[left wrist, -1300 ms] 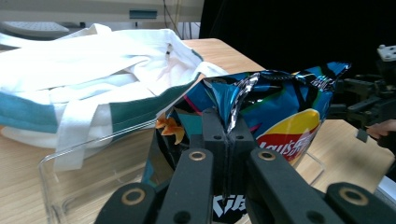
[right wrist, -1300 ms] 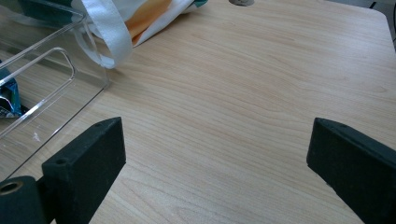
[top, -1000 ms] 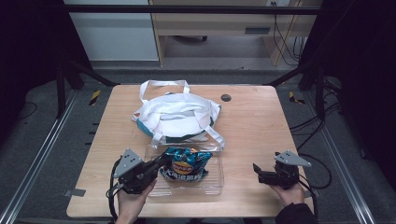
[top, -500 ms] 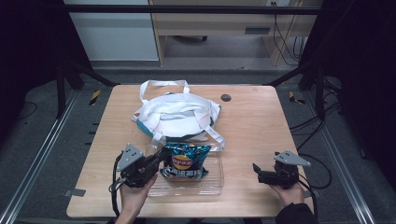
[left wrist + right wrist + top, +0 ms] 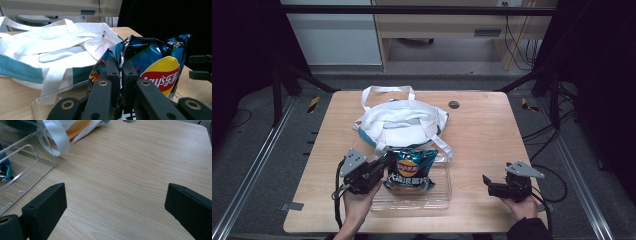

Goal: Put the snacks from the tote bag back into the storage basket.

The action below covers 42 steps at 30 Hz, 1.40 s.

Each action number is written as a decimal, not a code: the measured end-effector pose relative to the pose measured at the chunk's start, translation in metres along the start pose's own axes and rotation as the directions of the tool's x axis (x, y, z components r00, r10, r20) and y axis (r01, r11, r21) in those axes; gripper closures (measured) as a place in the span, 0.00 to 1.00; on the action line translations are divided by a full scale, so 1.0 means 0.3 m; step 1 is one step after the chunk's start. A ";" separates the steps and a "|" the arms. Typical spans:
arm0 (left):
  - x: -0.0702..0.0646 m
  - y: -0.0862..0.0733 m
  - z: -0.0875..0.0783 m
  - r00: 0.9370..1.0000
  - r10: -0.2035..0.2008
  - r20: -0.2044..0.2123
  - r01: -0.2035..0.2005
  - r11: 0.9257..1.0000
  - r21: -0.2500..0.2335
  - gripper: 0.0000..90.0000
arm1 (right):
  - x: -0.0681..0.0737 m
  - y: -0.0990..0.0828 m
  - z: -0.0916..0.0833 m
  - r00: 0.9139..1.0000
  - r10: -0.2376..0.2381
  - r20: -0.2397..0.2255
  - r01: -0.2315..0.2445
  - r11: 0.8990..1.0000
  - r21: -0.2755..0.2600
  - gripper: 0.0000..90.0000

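Left gripper (image 5: 384,165) clamped tight on the crimped edge of a blue chip bag (image 5: 411,169), thin foil pinched between the two black pads, as seen close up in the left gripper view (image 5: 121,72). Chip bag (image 5: 155,65) held upright over a clear plastic tray (image 5: 432,195) at the near middle of the counter (image 5: 492,130), lower part inside the tray. White tote bag with teal trim (image 5: 399,122) lying just behind the tray, one strap draped against its far rim. Right gripper (image 5: 486,184) well apart at the near right, low above bare wood, jaws spread wide with nothing between them (image 5: 115,202).
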<state>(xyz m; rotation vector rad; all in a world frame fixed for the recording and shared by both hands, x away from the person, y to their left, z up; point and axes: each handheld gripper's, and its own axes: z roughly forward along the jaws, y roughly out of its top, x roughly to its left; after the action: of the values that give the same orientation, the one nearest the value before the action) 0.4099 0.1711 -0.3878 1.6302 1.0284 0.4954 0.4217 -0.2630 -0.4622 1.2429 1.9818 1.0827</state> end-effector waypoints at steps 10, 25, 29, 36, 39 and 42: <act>0.012 0.012 0.026 1.000 0.014 -0.006 -0.014 1.000 -0.006 0.94 | -0.001 0.000 0.004 1.000 -0.002 0.000 0.002 1.000 0.004 0.05; 0.036 0.014 0.063 1.000 0.026 -0.003 -0.026 0.999 -0.034 0.91 | -0.002 0.000 0.008 1.000 -0.002 0.002 0.002 1.000 0.010 0.05; 0.033 0.013 0.070 0.999 0.047 -0.014 -0.047 0.998 -0.039 0.90 | -0.001 0.000 0.008 1.000 0.003 0.002 -0.003 1.000 0.012 0.05; 0.037 0.007 0.085 0.999 0.052 -0.018 -0.052 0.999 -0.007 0.79 | -0.002 0.001 0.007 1.000 0.005 0.003 -0.005 1.000 0.009 0.05; 0.038 0.007 0.087 0.998 0.056 -0.019 -0.056 0.998 0.006 0.72 | -0.003 0.001 0.006 1.000 0.007 0.002 -0.007 1.000 0.008 0.05; 0.043 0.010 0.083 0.998 0.054 -0.023 -0.054 0.998 0.019 0.65 | -0.002 0.001 0.004 1.000 0.009 0.001 -0.009 1.000 0.005 0.05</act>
<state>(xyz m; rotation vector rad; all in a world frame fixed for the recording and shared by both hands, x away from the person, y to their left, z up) 0.4368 0.1675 -0.3954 1.6752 1.0113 0.5440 0.4230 -0.2632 -0.4625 1.2554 1.9820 1.0816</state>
